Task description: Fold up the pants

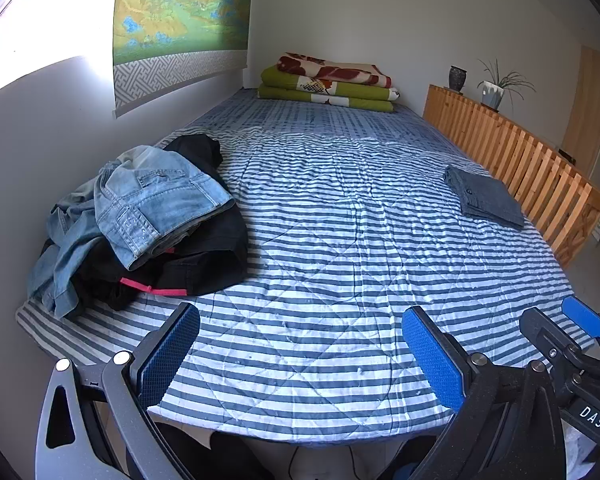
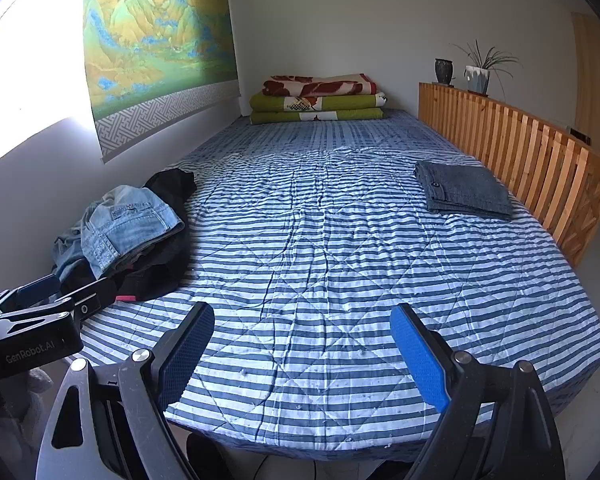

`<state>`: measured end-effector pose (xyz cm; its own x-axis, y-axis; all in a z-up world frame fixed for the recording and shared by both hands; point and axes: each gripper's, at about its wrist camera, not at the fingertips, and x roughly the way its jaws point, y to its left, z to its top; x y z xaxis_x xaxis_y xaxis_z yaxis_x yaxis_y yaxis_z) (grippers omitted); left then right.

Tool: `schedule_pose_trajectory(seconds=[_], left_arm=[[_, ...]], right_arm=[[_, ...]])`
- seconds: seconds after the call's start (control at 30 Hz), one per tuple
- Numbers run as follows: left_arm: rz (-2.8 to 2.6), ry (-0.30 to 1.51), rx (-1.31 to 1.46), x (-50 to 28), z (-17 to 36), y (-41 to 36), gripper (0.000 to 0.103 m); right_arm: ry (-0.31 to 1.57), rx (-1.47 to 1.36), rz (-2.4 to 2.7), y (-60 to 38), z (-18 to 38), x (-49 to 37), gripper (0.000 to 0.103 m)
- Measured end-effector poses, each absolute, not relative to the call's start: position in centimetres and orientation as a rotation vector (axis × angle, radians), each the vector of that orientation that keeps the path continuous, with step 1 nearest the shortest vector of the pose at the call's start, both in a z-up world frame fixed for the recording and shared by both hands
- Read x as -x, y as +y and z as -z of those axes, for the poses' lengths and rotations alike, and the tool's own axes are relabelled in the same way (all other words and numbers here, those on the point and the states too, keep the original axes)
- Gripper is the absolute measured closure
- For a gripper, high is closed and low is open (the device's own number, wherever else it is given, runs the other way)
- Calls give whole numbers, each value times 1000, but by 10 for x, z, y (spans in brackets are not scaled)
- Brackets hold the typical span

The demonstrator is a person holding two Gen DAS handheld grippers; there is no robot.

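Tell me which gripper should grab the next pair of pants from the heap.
Probably the left gripper: it is open and empty, and the heap of pants lies on its side, nearer than to the right gripper.

Black left gripper [image 1: 300, 354] and right gripper [image 2: 302, 350], blue textured pads, silver pivot screws.

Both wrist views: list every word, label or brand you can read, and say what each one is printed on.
"DAS": white letters on the dark body of the right gripper, seen at the lower right of the left wrist view.
"GenRobot.AI": grey letters on the black body of the left gripper, seen at the left of the right wrist view.
Wall hanging: no lettering shows.
Folded blankets: pattern only; no text shows.
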<state>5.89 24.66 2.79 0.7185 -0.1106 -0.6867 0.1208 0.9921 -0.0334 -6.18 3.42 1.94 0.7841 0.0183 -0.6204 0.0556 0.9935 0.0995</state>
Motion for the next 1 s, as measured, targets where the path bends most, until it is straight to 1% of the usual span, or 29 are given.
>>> schedule_pose_trajectory(seconds=[1.0], left_arm=[[113, 763, 2, -67, -22, 259, 1]], right_arm=[[687, -106, -3, 50, -15, 50, 16]])
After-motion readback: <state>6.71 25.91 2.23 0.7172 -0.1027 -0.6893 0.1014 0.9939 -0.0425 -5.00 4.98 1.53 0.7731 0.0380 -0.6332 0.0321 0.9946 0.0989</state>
